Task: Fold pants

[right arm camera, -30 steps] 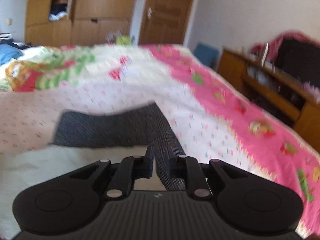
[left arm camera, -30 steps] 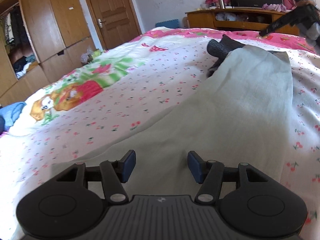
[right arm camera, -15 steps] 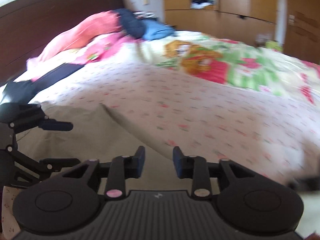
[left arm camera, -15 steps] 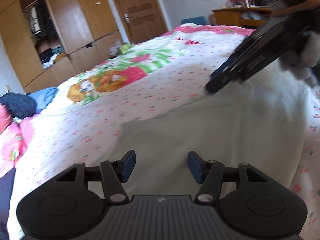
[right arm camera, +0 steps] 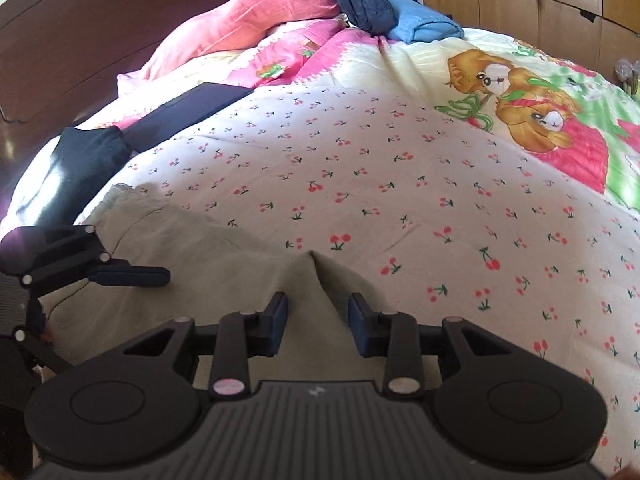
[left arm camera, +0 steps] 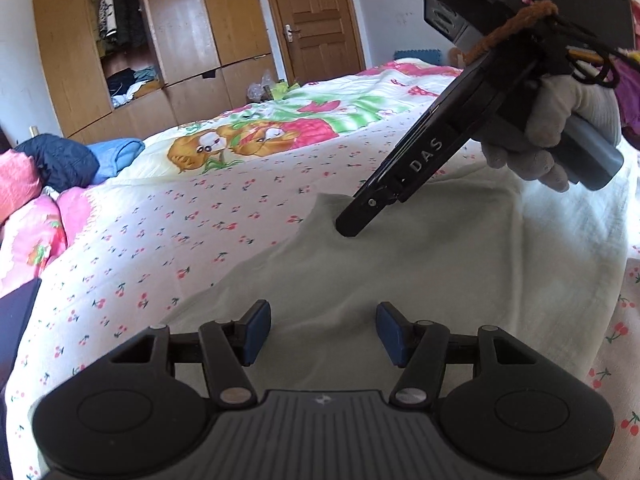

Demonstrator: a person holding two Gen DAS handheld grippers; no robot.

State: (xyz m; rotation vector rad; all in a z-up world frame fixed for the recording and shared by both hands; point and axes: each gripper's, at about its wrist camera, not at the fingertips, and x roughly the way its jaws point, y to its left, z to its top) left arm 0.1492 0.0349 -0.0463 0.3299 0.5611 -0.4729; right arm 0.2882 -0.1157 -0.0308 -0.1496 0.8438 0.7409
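Observation:
Pale grey-green pants [left arm camera: 400, 264] lie on the cherry-print bedspread [left arm camera: 200, 224]. My left gripper [left arm camera: 323, 332] is open and empty, low over the near part of the pants. My right gripper [right arm camera: 318, 322] is open over a raised crease of the pants [right arm camera: 224, 264] near their far edge. In the left wrist view the right gripper [left arm camera: 352, 226], held by a gloved hand [left arm camera: 552, 136], points down with its tip at the pants. The left gripper also shows at the left in the right wrist view [right arm camera: 132, 276].
Pink pillows [right arm camera: 248, 20] and dark and blue clothes [right arm camera: 384, 4] lie at the headboard. A dark folded garment [right arm camera: 160, 120] lies on the bed's left side. A wooden wardrobe [left arm camera: 160, 40] and a door [left arm camera: 320, 20] stand beyond the bed.
My right gripper swung from the dark waistband end across to the pants' other end and opened. My left gripper's view turned left; it stayed open.

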